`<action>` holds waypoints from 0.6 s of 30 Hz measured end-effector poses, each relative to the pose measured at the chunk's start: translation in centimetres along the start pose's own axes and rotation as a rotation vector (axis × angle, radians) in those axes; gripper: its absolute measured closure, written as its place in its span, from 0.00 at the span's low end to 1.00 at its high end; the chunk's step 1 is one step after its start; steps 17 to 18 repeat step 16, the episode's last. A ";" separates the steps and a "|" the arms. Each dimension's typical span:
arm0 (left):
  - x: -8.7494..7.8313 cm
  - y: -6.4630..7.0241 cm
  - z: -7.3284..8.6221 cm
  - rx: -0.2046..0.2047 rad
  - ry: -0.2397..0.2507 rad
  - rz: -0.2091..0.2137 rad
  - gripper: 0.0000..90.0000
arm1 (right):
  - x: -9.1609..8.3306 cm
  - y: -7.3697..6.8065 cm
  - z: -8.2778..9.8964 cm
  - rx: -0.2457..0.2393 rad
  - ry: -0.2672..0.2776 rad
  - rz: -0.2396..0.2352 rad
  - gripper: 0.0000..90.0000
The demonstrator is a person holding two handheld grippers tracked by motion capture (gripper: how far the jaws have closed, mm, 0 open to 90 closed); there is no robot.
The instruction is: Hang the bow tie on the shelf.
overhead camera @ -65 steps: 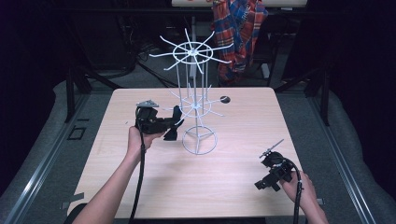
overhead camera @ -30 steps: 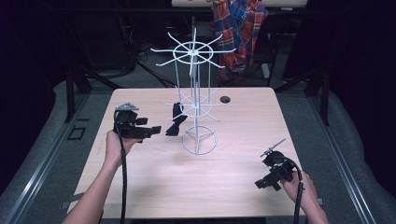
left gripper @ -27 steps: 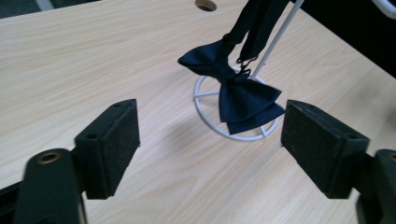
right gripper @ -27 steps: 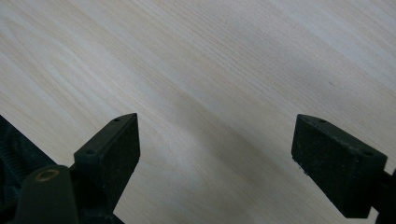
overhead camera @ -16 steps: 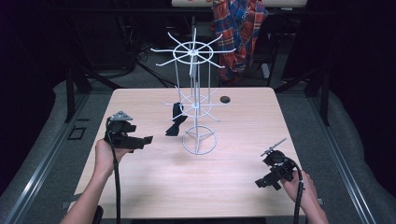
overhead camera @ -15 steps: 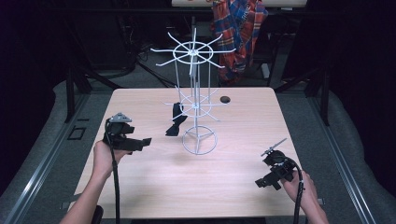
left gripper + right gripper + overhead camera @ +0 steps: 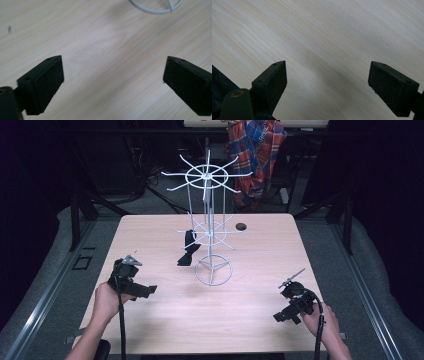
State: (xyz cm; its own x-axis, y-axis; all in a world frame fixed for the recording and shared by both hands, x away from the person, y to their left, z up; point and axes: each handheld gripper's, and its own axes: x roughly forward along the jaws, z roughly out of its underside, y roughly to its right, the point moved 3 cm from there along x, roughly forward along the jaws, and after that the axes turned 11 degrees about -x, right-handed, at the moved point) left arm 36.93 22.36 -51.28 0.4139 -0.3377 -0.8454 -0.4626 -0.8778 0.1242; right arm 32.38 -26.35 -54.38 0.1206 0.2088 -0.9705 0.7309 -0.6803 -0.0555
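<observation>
Both grippers empty over the table, black strap hanging on the white wire rack.

The left gripper (image 7: 131, 284) sits low at the left of the pale wooden table (image 7: 260, 320), well apart from the white wire spinning rack (image 7: 212, 237); its jaws have just been opening and stand spread wide with only bare wood between them. The black strap-like item (image 7: 188, 248) hangs from a lower arm of the rack, its end down by the table. The right gripper (image 7: 292, 302) rests near the table's right front corner, its jaws likewise spread and empty.
</observation>
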 end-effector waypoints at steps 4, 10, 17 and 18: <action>0.3 0.1 0.6 0.012 -0.021 -0.011 0.00 | 0.1 0.0 0.0 -0.008 0.006 -0.008 0.17; 0.5 0.1 0.8 0.033 -0.013 -0.032 0.00 | 0.2 -0.1 -0.1 -0.006 0.001 -0.011 0.17; 1.0 -0.2 1.0 0.031 -0.033 -0.020 0.00 | 0.4 -0.3 -0.3 -0.007 0.003 -0.017 0.17; 1.0 -0.2 1.0 0.031 -0.033 -0.020 0.00 | 0.4 -0.3 -0.3 -0.007 0.003 -0.017 0.17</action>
